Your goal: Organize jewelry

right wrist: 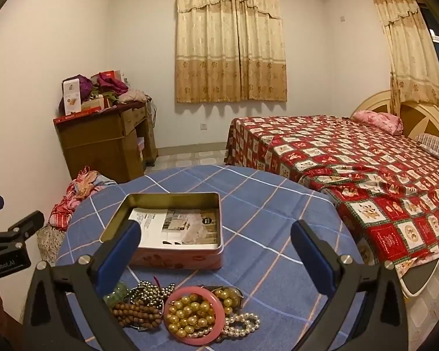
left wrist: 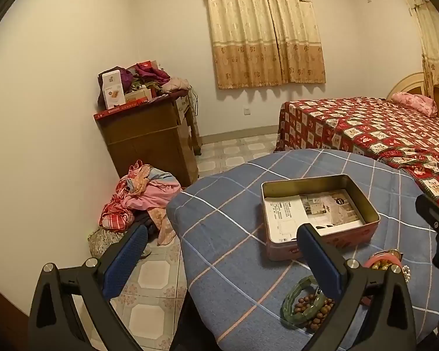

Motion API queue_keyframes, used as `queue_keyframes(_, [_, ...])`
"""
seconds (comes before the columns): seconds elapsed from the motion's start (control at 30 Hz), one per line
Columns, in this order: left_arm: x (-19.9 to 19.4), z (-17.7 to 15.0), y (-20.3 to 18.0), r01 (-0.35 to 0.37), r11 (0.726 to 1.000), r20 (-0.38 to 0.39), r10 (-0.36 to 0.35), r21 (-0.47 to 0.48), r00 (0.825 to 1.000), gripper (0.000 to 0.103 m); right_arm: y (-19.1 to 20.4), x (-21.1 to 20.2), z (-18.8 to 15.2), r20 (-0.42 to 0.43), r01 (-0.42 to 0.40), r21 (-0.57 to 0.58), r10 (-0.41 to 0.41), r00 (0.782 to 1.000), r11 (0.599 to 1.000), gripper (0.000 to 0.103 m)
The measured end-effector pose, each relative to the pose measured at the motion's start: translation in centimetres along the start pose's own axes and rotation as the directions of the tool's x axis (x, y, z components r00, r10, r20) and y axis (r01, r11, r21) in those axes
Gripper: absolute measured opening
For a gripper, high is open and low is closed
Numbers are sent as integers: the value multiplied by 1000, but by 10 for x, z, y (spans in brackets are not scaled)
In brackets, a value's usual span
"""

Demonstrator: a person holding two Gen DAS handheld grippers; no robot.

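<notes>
Right wrist view looks down past the right hand-held gripper (right wrist: 216, 251), whose blue-padded jaws stand wide apart with nothing between them, onto a heap of jewelry lying nearest on the bench (right wrist: 278, 204), a round top under a blue checked cloth. In the heap a pink bangle (right wrist: 172, 336) rings a cluster of gold beads (right wrist: 187, 313); a white pearl bracelet (right wrist: 243, 324) touches its right side, brown wooden beads (right wrist: 134, 314) lie at its left, and small metallic beads (right wrist: 149, 289) sit just behind. From the left wrist camera, the left hand-held gripper (left wrist: 222, 259) is likewise spread open and empty, and a green stone bracelet (left wrist: 300, 307) shows by its right finger, tangled with the wooden beads. Just beyond the heap stands an open tin box (right wrist: 114, 219), lidless, with only a printed leaflet (right wrist: 178, 225) flat on its bottom. No piece is in the box yet, so the sorting seems to be at its very start, with both tools poised above the pile. The next move likely calls for lowering one gripper over a single piece, the bangle or the green bracelet being the easiest to pinch by the rim, closing gently so the beads do not scatter, then carrying it forward over the tin's wall. Farther off stand a bed (right wrist: 351, 152) with a red patterned cover, a wooden cabinet (right wrist: 102, 143) and curtains (right wrist: 231, 44).
</notes>
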State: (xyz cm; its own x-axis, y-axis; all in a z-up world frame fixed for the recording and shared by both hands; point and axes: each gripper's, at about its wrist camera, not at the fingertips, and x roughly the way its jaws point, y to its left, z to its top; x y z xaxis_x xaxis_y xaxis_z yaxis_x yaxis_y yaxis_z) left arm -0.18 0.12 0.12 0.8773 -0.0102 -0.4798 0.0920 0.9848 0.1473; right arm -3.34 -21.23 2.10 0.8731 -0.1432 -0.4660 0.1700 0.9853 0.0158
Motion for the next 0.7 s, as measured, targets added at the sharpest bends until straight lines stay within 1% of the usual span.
queue_keyframes(0.57, [3,1,2,-16,1000,-1,16,-8,1000,102,0,4,-3,-19,5,0,-5,1000,1000,103])
queue_keyframes(0.7, [7,0,5,-24,1000,-8,24,-11,1000,102,-1,7,-6,-36,10,0,-10,999,1000,103])
